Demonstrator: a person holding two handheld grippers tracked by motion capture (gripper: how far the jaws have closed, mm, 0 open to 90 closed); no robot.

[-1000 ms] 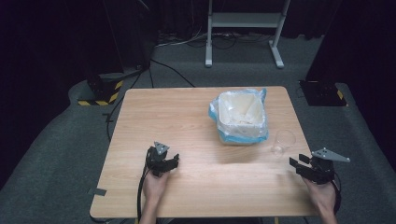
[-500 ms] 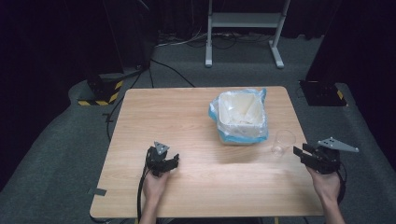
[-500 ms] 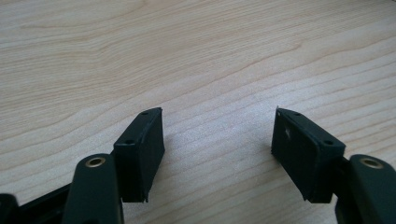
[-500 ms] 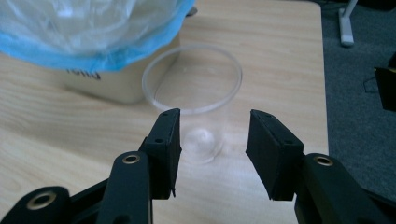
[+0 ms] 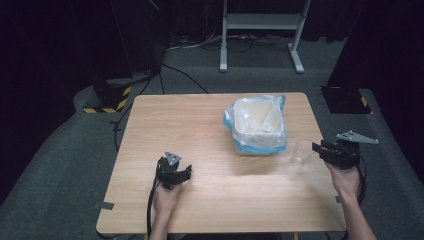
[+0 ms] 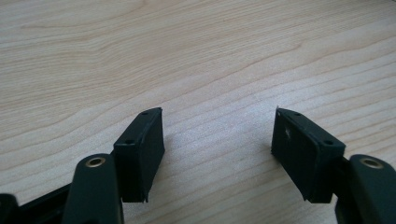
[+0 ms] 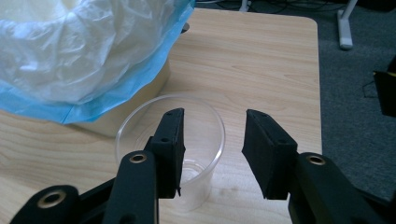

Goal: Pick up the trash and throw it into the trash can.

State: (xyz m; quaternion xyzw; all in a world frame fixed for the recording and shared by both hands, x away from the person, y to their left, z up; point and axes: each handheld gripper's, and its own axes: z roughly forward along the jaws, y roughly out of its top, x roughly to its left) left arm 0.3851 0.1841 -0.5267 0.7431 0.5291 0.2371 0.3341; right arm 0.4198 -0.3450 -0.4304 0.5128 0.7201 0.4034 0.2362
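A clear plastic cup (image 5: 301, 152) stands upright on the wooden table (image 5: 200, 125), just right of a bin lined with a white and blue plastic bag (image 5: 256, 125). My right gripper (image 5: 318, 148) is open at the cup's right side. In the right gripper view the cup (image 7: 196, 186) sits close under the right gripper (image 7: 213, 116): one jaw is over the cup's mouth, the other is outside its rim. The lined bin (image 7: 84, 60) is just behind it. My left gripper (image 5: 186, 173) rests open near the table's front left. In its own view the left gripper (image 6: 217, 112) is above bare wood.
The table's right edge (image 5: 330, 165) runs just under my right hand. Beyond the table are grey floor, a yellow-black striped block (image 5: 107, 102), cables and a white metal stand (image 5: 260, 30). A dark box (image 5: 345, 99) lies on the floor at the right.
My right gripper has moved forward, away from the person, up to the cup. The left gripper, the cup and the bin have stayed where they were.
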